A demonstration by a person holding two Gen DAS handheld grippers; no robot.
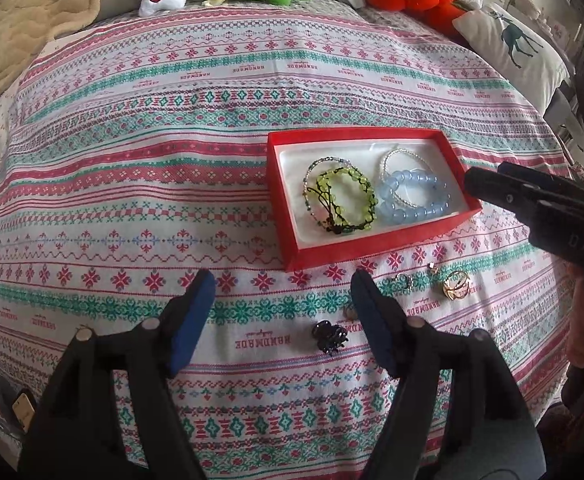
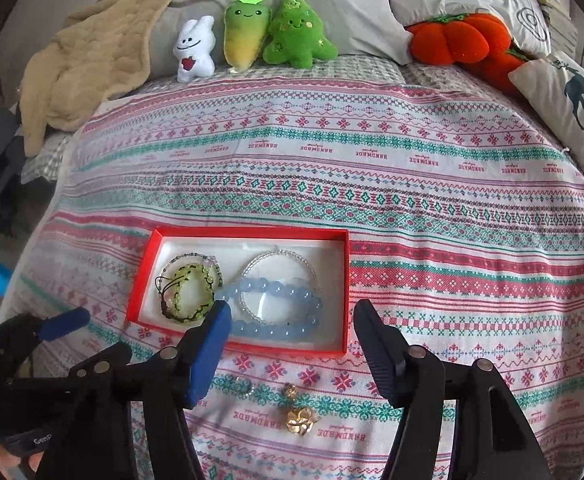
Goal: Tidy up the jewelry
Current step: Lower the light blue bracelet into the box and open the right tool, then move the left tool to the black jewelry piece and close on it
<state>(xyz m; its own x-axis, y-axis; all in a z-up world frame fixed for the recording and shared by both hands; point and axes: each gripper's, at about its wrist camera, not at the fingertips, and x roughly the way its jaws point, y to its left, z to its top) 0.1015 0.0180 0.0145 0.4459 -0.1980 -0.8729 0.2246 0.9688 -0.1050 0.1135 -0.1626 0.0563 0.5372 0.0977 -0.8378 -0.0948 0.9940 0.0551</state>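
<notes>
Cloth (image 1: 132, 184) with red and green bands lies under both grippers. Ahead of the left gripper (image 1: 284, 292), jaws wide and empty, sits the red box (image 1: 292, 236) holding a blue bead bracelet (image 1: 415, 196) and a green bracelet (image 1: 341, 200). The right gripper (image 2: 292, 320) hangs over the box's near edge, jaws apart, gripping nothing. Below it lies a gold flower piece (image 2: 300, 420); between the left fingers, a small dark clip (image 1: 329, 337).

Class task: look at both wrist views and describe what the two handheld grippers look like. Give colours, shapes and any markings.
Both are black plastic. The left gripper and right gripper each have two tapered jaws with blue pads and round silver pivot pins. The right one's body bears pale letters, "DAS" as far as visible; the left one's reads "Gen", cut off.
</notes>
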